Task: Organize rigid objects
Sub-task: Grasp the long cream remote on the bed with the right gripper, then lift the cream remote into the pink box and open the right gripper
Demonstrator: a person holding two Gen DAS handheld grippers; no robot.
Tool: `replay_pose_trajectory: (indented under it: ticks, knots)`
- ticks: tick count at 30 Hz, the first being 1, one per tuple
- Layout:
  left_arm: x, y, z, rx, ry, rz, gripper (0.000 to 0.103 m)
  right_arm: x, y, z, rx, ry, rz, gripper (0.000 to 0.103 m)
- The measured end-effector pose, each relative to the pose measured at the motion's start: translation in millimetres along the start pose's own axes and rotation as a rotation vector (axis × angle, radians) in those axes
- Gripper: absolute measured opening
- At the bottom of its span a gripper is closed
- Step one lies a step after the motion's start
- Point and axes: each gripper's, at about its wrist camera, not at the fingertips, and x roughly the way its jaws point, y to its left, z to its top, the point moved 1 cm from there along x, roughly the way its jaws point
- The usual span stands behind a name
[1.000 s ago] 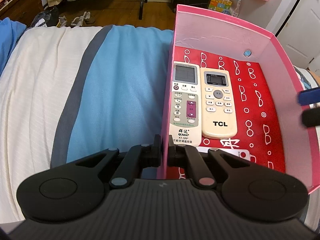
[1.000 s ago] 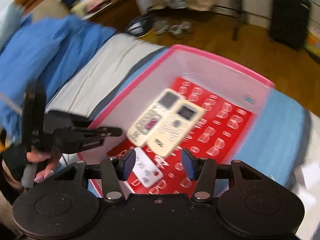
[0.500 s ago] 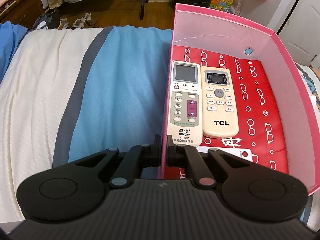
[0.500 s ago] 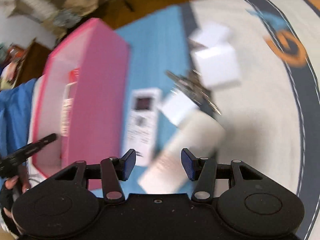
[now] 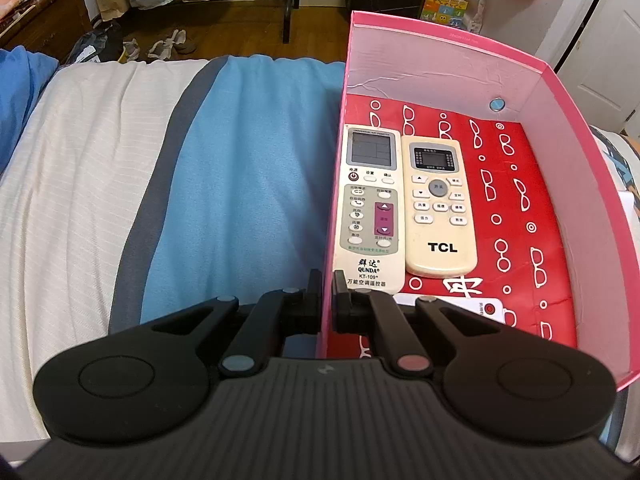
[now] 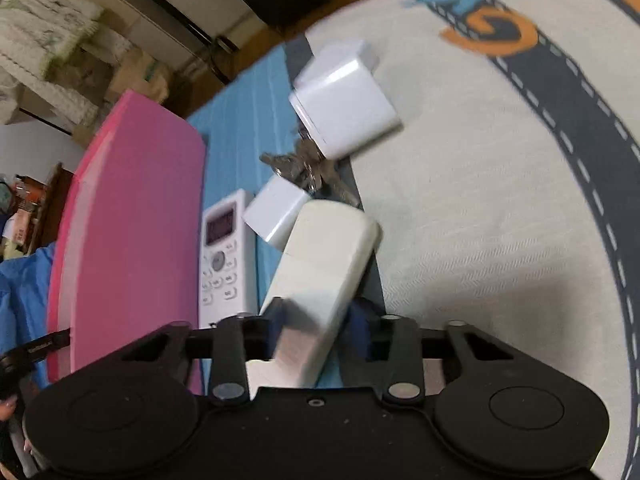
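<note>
Right wrist view has my right hand-held gripper straddling the near end of the cream remote, which lies face-down on the bed beside the pink box. Its jaws have just been closing with the remote between them; blur keeps me from telling whether the pads are pressing yet. I judge the remote light, stiff and smooth-shelled (a little slippery), so the long flat sides near this end are where to pinch, squarely. A white remote, two white adapters and some keys lie close by. My left hand-held gripper is clamped shut on the box wall, steadying it; two remotes lie side by side inside.
</note>
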Motion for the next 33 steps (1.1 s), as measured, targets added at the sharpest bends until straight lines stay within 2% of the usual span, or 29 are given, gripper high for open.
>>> replay_pose_trajectory:
  ticks: [3, 9, 11, 15, 20, 24, 27, 31, 33]
  knots:
    - [0, 0, 0, 0.000, 0.000, 0.000, 0.004, -12, -2, 4, -0.017, -0.048, 0.061, 0.025]
    - [0, 0, 0, -0.003, 0.000, -0.001, 0.004, -22, 22, 8, -0.150, -0.068, 0.060, 0.022]
    - [0, 0, 0, -0.001, 0.000, 0.000, 0.004, -22, 37, 7, -0.222, -0.064, 0.012, 0.023]
    - [0, 0, 0, -0.002, 0.001, 0.000, 0.004, -19, 52, 7, -0.279, -0.055, -0.008, 0.028]
    - [-1, 1, -1, -0.007, 0.002, -0.004, 0.004, -4, 64, -1, -0.343, -0.024, -0.126, 0.027]
    - [-1, 2, -1, -0.007, 0.002, -0.004, 0.004, -12, 75, -5, -0.399, -0.059, -0.129, 0.021]
    - [-1, 1, -1, -0.004, 0.001, -0.002, 0.003, -30, 91, -5, -0.469, -0.092, -0.128, 0.020]
    - [-1, 3, 0, -0.024, 0.004, -0.006, 0.003, -64, 110, 3, -0.435, -0.111, -0.012, 0.020]
    - [-1, 3, 0, -0.021, 0.003, -0.003, 0.003, -81, 124, 5, -0.461, -0.140, 0.028, 0.020]
